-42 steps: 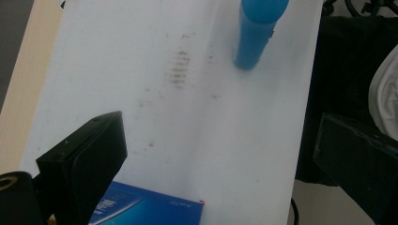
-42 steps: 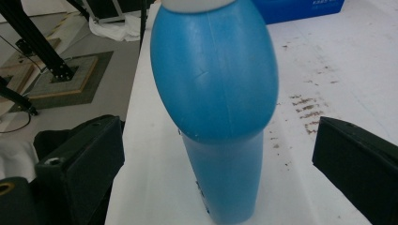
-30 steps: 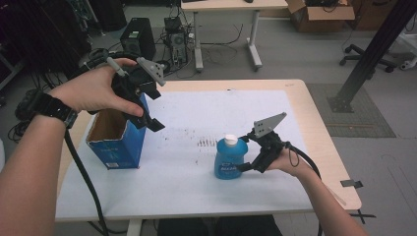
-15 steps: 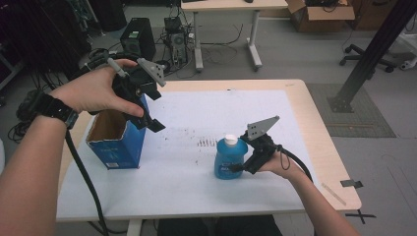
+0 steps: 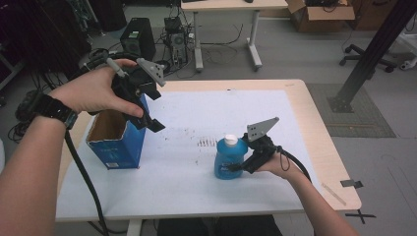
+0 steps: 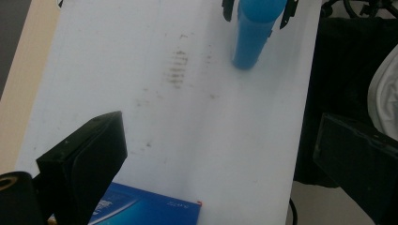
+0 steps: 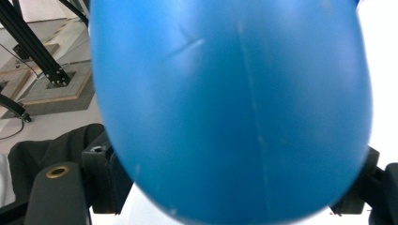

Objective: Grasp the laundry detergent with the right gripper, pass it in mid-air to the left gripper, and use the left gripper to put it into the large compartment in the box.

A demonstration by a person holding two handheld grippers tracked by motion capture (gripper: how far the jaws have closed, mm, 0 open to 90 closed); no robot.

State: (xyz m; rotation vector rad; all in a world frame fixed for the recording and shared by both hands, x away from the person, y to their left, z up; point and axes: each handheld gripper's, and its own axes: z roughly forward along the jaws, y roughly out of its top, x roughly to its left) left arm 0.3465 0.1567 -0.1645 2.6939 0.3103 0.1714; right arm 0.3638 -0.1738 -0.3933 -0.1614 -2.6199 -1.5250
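A blue bottle point(image 5: 228, 158) with a white cap stands on the white table cover, right of centre. My right gripper point(image 5: 242, 164) is shut on its lower body from the right; in the right gripper view the bottle point(image 7: 225, 93) bulges between both jaws. An open-topped blue cardboard box point(image 5: 116, 142) stands at the left. My left gripper point(image 5: 150, 110) hangs open above the box's right edge, holding nothing. In the left gripper view the jaws stand wide apart around bare cover, with the box's edge point(image 6: 141, 211) below and the bottle point(image 6: 253, 40) far off.
The white cover point(image 5: 196, 196) spans most of the wooden table point(image 5: 322, 147), with dark smudges point(image 5: 206, 142) near the bottle. Cables trail from both grippers. Beyond the table are a second table, computer gear, a cardboard carton point(image 5: 319, 10) and a black post point(image 5: 371, 54).
My right gripper has slid left against the bottle and its jaws now sit on both sides of it. The left gripper has stayed above the box.
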